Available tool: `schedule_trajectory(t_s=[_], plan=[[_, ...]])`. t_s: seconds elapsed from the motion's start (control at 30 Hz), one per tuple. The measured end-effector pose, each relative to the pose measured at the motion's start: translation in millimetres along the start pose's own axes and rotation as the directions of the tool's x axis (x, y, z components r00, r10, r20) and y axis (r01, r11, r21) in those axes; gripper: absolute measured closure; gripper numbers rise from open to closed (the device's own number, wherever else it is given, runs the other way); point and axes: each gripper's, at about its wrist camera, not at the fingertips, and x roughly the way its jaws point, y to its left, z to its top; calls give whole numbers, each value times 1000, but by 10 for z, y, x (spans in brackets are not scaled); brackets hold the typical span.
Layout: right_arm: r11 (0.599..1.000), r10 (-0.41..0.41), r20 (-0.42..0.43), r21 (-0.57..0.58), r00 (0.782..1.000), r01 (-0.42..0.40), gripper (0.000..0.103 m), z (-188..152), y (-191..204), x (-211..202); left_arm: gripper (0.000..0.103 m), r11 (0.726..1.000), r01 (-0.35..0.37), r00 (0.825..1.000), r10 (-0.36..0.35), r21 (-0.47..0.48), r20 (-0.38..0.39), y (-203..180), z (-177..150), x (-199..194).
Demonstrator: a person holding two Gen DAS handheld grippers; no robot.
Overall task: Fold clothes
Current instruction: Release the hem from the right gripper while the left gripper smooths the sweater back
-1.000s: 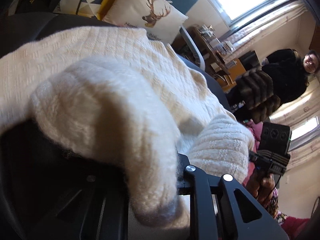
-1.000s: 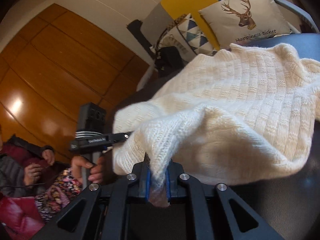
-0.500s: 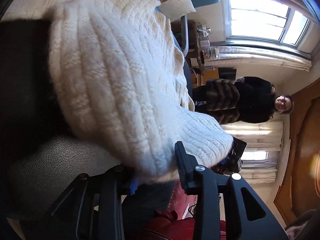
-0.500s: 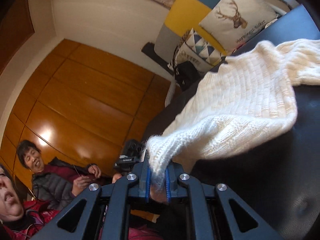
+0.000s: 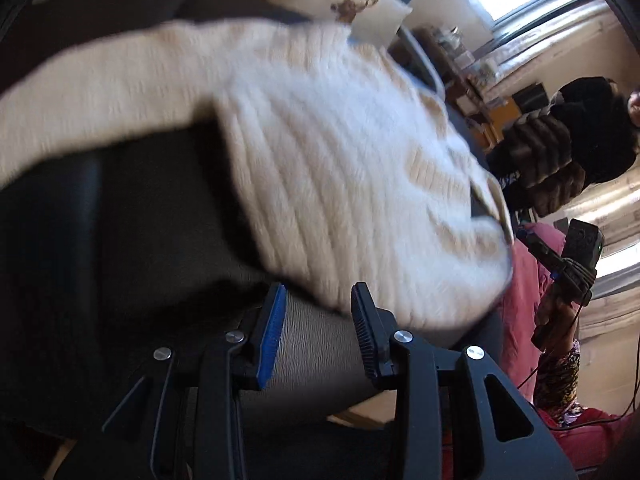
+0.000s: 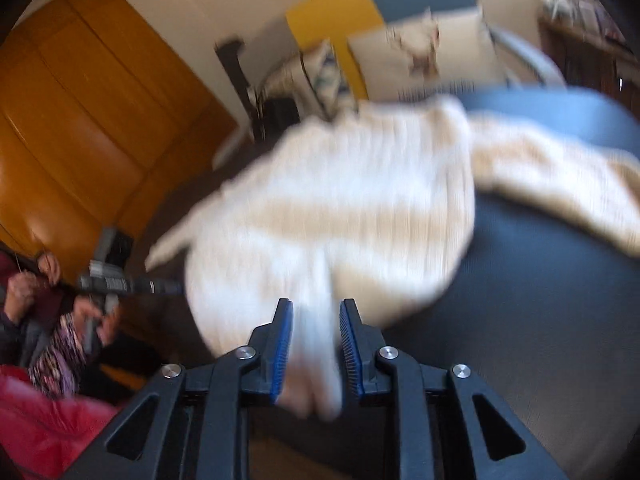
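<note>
now both tongs (image 5: pixel 318 304) (image 6: pixel 316 320) gape, just parted; sweater (image 5: pixel 340 168) lies lengthwise toward the pillow (image 5: pixel 344 0).

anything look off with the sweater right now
Yes. The sweater lies rumpled and crooked on the dark seat, one part trailing off to the side. The right gripper has just been opening with a fold between its pads; the left gripper stands open, off the cloth.

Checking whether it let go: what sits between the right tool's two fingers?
In the right wrist view, a fold of the cream sweater lies between the right tool fingers; its jaws have just been opening.
</note>
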Motion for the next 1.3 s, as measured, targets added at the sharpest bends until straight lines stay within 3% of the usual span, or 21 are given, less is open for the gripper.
schedule_trajectory(t_s=[0.1, 0.17, 0.23, 0.33, 0.4, 0.43, 0.53, 0.6, 0.77, 0.83, 0.9, 0.93, 0.97, 1.07, 1.13, 1.17, 1.3], plan=[[997, -65, -5, -44, 998, 65, 74, 275, -61, 163, 66, 1000, 10, 992, -12, 22, 128, -139, 246, -114], [980, -191, -46, -59, 980, 188, 74, 371, -163, 360, 66, 997, -18, 987, 4, 82, 164, -373, 446, -58], [973, -227, -68, 20, 972, 228, 74, 400, -389, 443, 66, 980, -82, 983, 49, 181, 177, -641, 629, 71], [950, -207, -62, 225, 976, 216, 74, 261, -909, 373, 66, 888, -269, 959, 210, 373, 192, -994, 965, 461], [925, -233, -76, 291, 970, 245, 74, 109, -1169, 297, 66, 827, -352, 936, 308, 438, 172, -1001, 1176, 787], [921, -234, -89, 298, 968, 250, 74, 47, -1246, 279, 66, 811, -370, 928, 340, 453, 151, -1000, 1274, 949], [933, -165, -126, 303, 978, 196, 72, -104, -1364, 294, 66, 796, -363, 923, 378, 484, 71, -1016, 1490, 1419], [949, -131, -149, 268, 980, 168, 72, -166, -1337, 331, 66, 772, -378, 907, 418, 511, 40, -1085, 1524, 1662], [983, -12, -177, 178, 984, 44, 72, -206, -1090, 499, 63, 737, -407, 884, 466, 540, 31, -1102, 1632, 1868], [982, 65, -179, 186, 982, -31, 72, -215, -1006, 578, 52, 713, -433, 871, 488, 551, 54, -1105, 1696, 1900], [969, 150, -159, 217, 976, -114, 72, -224, -928, 624, 22, 662, -497, 837, 535, 560, 111, -1087, 1750, 1944], [964, 171, -149, 228, 974, -134, 72, -236, -888, 599, 16, 656, -515, 829, 544, 552, 126, -1050, 1769, 1950], [967, 165, -147, 221, 975, -130, 72, -276, -845, 528, 9, 686, -506, 840, 531, 522, 117, -984, 1797, 1941], [986, 79, -153, 155, 985, -55, 72, -471, -706, 193, 0, 764, -476, 868, 487, 435, 95, -796, 1876, 1912], [994, 22, -154, 111, 988, -5, 69, -601, -613, -29, 0, 773, -468, 876, 468, 429, 113, -788, 1859, 1897], [998, -10, -176, 66, 984, 22, 69, -690, -525, -134, 0, 762, -478, 871, 475, 437, 125, -821, 1845, 1899], [978, -135, -272, -190, 953, 85, 69, -1068, -56, -204, 0, 759, -484, 868, 478, 436, 131, -874, 1825, 1892]])
